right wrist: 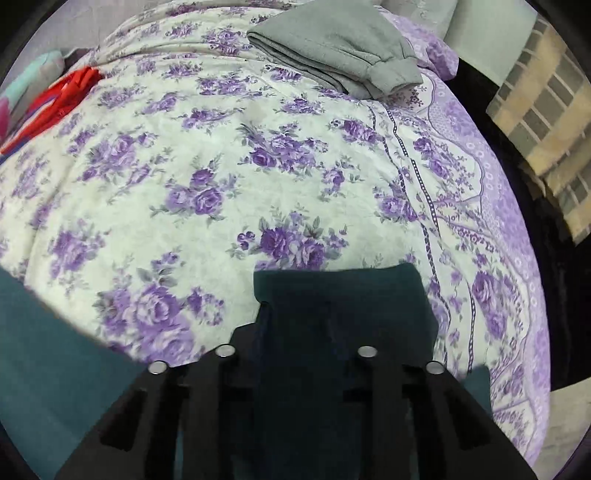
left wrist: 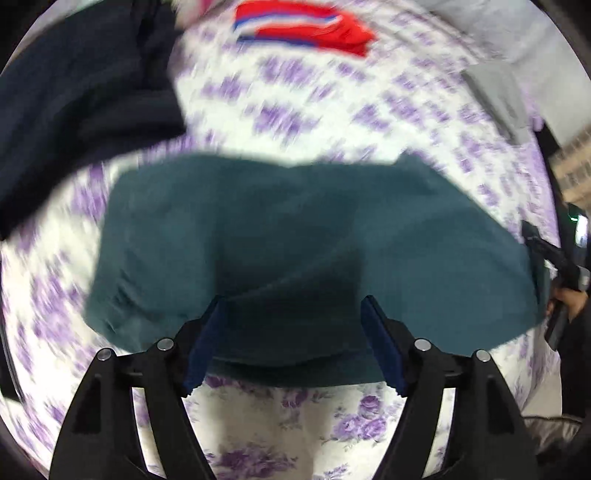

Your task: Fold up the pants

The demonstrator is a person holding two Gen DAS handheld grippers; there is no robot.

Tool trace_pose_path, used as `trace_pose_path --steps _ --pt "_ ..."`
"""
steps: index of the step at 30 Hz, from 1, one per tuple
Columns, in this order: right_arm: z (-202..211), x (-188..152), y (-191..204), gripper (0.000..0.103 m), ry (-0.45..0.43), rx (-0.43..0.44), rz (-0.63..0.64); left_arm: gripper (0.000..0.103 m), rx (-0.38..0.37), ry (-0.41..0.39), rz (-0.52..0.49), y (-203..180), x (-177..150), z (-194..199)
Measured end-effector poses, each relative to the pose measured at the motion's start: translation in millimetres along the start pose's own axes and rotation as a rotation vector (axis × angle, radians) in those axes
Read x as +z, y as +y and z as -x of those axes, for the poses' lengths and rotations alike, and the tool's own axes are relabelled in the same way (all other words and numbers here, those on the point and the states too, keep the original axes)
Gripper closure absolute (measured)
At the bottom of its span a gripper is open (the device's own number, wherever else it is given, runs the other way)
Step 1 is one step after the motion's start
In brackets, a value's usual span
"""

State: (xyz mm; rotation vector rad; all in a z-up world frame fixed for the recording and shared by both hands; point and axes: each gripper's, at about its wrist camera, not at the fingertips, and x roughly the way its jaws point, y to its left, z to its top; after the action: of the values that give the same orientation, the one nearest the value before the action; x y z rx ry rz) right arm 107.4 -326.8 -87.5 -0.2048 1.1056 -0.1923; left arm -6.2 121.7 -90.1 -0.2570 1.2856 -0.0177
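Observation:
Dark teal pants (left wrist: 295, 236) lie folded across a bed with a purple-flowered quilt (left wrist: 295, 424). My left gripper (left wrist: 293, 306) is open, its blue-padded fingers (left wrist: 207, 343) spread over the near edge of the pants, holding nothing. The left view is motion-blurred. In the right wrist view the teal pants (right wrist: 340, 306) drape over my right gripper (right wrist: 295, 332), which is shut on the cloth; its fingertips are hidden under the fabric. The right gripper also shows at the right edge of the left view (left wrist: 554, 258), at the pants' end.
Folded grey pants (right wrist: 332, 48) lie at the far right of the quilt (right wrist: 221, 147). A red garment with blue and white stripes (left wrist: 303, 27) lies at the far side. Dark navy clothing (left wrist: 81, 96) is piled at far left. The bed edge runs along the right.

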Motion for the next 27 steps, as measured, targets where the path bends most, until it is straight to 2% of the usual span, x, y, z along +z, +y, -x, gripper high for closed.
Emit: trace_pose_path --steps 1,2,6,8,9,12,14,17,18,20,23,25,26,27 --pt "2.1 0.5 -3.6 0.098 -0.009 0.007 0.0 0.032 0.013 0.01 -0.005 -0.4 -1.5 -4.3" --pt "6.9 0.2 -11.3 0.099 -0.023 0.018 -0.023 0.032 0.035 0.012 -0.029 -3.1 -2.6 -6.5" --pt "54.5 -20.8 -78.7 0.099 -0.135 0.103 -0.266 0.032 0.061 0.01 -0.059 -6.7 -0.3 -5.8" --pt "79.0 -47.4 -129.2 0.099 -0.177 0.176 -0.418 0.032 0.058 0.016 -0.046 -3.8 2.2 -7.8" --pt "86.0 -56.9 -144.4 0.099 -0.187 0.183 -0.457 0.032 0.053 0.02 -0.043 -2.8 2.6 -9.4" --pt "86.2 -100.4 -198.5 0.099 -0.158 0.219 -0.606 0.032 0.066 0.03 -0.077 -4.8 4.4 -15.5" --pt "71.4 -121.9 -208.5 0.098 -0.117 0.283 -0.655 0.032 0.079 0.035 -0.101 -5.7 3.1 -16.3" --pt "46.1 -147.3 -200.8 0.097 -0.021 0.265 -0.65 0.032 0.091 0.043 -0.127 -8.9 4.8 -17.3" --pt "37.4 -155.8 -199.2 0.093 0.018 0.25 -0.669 0.032 0.091 0.046 -0.131 -8.8 5.6 -16.5" --pt "38.3 -162.3 -199.2 0.09 0.002 0.254 -0.701 0.032 0.093 0.045 -0.133 -6.0 7.2 -12.5" --pt "51.1 -156.9 -195.6 0.071 -0.011 0.204 -0.683 0.032 0.09 0.026 -0.121 0.9 5.9 -0.5" --pt "60.7 -153.7 -195.4 0.053 -0.027 0.14 -0.68 0.032 0.089 0.004 -0.104 7.8 4.6 10.9" --pt "65.3 -153.2 -197.4 0.05 -0.037 0.111 -0.687 0.032 0.084 -0.008 -0.09 12.6 3.3 17.0" --pt "71.0 -152.3 -199.4 0.042 -0.046 0.072 -0.707 0.032 0.081 -0.015 -0.077 18.3 2.2 21.3"
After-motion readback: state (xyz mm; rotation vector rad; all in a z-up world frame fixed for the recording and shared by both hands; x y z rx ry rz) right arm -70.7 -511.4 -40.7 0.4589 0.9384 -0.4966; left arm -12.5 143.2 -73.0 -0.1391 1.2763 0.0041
